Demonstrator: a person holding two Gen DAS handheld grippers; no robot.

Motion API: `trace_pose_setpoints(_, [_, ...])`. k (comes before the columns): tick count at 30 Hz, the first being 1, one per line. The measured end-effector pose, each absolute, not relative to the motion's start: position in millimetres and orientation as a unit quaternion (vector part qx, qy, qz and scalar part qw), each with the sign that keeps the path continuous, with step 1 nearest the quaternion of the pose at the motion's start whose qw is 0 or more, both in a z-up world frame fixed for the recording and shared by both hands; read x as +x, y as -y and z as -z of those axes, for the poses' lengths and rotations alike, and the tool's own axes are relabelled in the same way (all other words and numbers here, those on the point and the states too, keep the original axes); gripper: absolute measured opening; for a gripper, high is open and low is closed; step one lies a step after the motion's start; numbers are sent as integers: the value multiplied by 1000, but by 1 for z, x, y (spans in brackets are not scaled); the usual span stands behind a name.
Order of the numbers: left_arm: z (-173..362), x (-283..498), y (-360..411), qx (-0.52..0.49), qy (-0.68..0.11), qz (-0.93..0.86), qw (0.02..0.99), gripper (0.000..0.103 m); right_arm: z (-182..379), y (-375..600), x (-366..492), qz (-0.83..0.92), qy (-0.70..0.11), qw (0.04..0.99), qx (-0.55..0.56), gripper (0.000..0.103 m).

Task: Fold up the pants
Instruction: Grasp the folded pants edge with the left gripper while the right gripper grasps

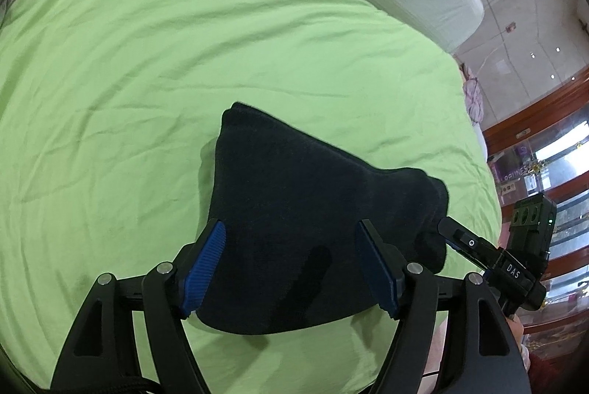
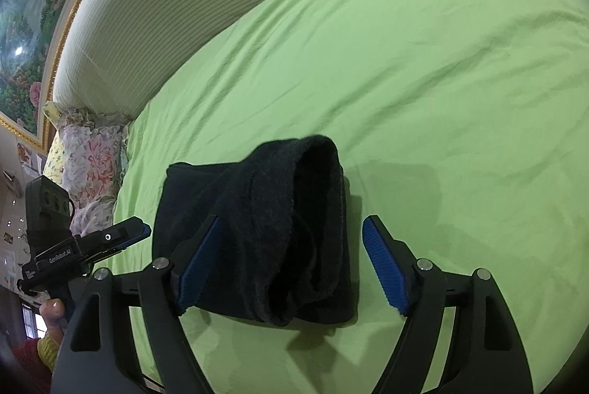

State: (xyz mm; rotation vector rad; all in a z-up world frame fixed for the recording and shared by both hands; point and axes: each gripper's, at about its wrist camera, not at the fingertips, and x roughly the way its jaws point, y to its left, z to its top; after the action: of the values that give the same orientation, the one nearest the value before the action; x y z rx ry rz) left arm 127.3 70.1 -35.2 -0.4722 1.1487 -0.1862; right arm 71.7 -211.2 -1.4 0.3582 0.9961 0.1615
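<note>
Pants (image 1: 294, 228) sit folded on my green bed (image 1: 147, 81); left gripper (image 1: 291, 265) and right gripper (image 2: 291, 265) both released.

We read only a few markings. In the left wrist view, white capitals "DAS" stand on the black body of the right gripper (image 1: 447, 226), at the lower right of the frame. Behind it, at the right edge, a purple box (image 1: 513, 173) in the glass cabinet (image 1: 545, 151) carries pale lettering that looks like "…ATINES"; we cannot read it with certainty. In the right wrist view, "GenRobot.AI" is printed in white on the black body of the left gripper (image 2: 141, 230), at the lower left of the frame, with smaller white print below it too fine to read.
</note>
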Motion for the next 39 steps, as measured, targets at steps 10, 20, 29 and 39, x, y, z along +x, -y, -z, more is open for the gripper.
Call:
trace_pose_setpoints(10, [62, 134, -71, -215, -567, 69, 792, 74, 27, 214, 71, -67, -505, 843, 172, 79])
trace_pose_setpoints(20, [83, 140, -75, -227, -580, 58, 780, 78, 40, 218, 75, -63, -515, 836, 177, 82])
trace_pose_setpoints(29, [103, 148, -76, -241, -592, 55, 768, 76, 48, 217, 78, -89, -518, 831, 183, 81])
trace_pose_setpoints(39, [96, 153, -62, -220, -581, 76, 780, 44, 53, 201, 85, -114, -528, 824, 173, 54])
